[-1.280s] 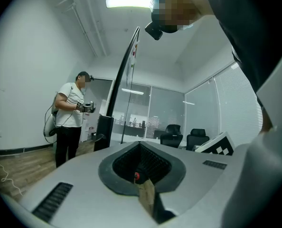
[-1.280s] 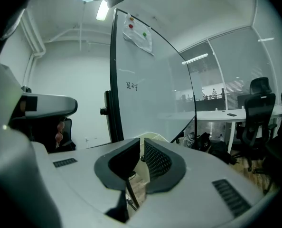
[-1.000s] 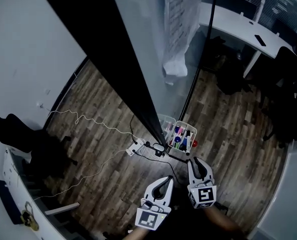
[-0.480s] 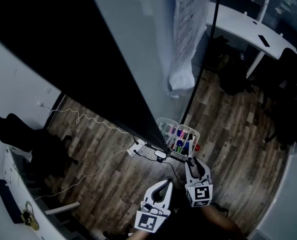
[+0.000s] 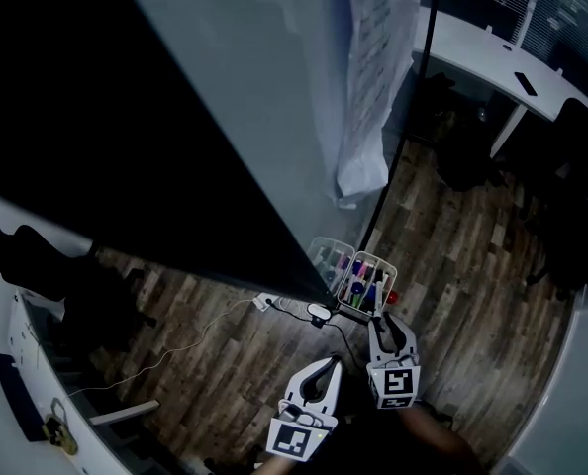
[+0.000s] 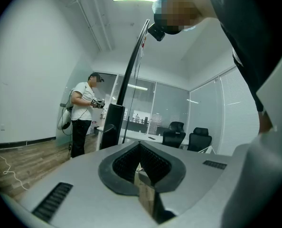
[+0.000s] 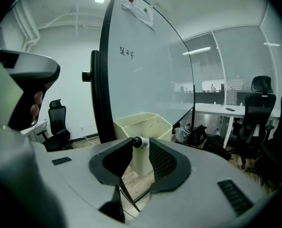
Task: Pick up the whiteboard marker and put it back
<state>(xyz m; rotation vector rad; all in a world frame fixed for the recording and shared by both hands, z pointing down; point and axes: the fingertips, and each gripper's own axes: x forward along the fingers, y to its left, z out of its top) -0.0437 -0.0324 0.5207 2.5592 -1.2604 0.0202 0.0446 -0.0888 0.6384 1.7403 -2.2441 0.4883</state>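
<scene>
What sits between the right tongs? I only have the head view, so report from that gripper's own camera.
Observer: The right gripper has its tongs slightly apart, with a small white piece with a dark end at their tips. Gripped or not, I cannot tell.
Operator: Now report the left one.
Observer: The left gripper has its tongs shut, nothing between them.
Operator: Check whether anyone else is around.
Observer: The left gripper view shows a person in a white top standing at the left, holding something.
</scene>
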